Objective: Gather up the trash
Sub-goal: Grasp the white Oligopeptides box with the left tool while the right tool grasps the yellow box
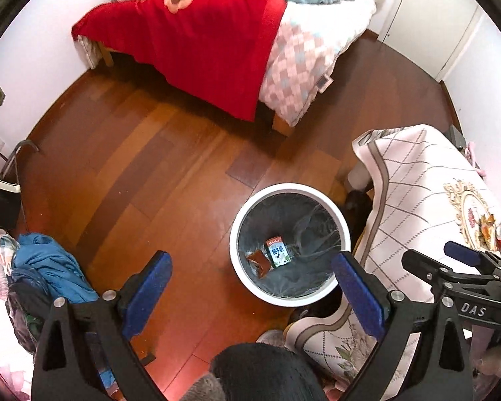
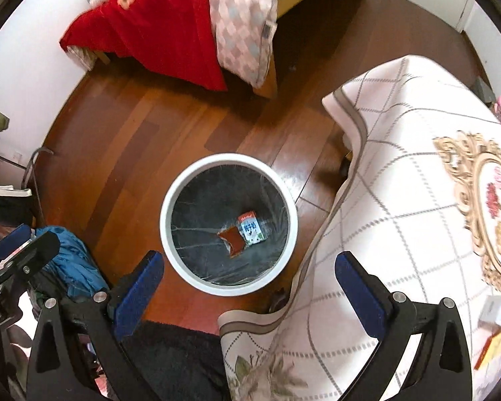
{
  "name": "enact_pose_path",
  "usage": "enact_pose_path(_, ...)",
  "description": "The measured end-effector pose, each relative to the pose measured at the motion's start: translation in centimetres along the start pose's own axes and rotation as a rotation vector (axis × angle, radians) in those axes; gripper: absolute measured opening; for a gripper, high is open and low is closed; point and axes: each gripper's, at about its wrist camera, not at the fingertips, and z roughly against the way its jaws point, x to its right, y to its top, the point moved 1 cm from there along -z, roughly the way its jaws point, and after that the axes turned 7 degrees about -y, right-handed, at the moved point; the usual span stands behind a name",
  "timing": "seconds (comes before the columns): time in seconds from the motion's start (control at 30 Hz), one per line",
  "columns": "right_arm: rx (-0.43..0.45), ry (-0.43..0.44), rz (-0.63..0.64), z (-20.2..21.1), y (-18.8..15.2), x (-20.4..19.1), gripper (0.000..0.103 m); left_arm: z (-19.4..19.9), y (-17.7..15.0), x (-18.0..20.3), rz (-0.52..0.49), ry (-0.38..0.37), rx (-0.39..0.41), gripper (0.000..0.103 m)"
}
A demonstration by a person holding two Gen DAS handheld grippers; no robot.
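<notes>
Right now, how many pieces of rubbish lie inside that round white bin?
2, at the bottom of the round white bin: a small printed carton and a brown wrapper, touching. Nothing else shows.

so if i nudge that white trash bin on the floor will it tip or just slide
The white trash bin would probably slide: it looks wide and round, and the wooden floor looks glossy. It is likely light, holding only a small carton and a brown wrapper. A push high on its rim might tip it. Both grippers are open and empty.
</notes>
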Motion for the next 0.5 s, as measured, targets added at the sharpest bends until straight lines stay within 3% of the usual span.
enact_pose_path(0.33, 0.155, 0.059, -0.018, 8.9, -4.6, 2.1, 0.103, 6.9, -2.6, 4.2, -0.053, 0.003, 0.114, 0.099)
enact_pose_path(0.5, 0.254, 0.112, -0.088, 14.0, -7.7, 5.3, 0.103, 9.0, -4.4, 8.1, -0.091, 0.014, 0.155, 0.099)
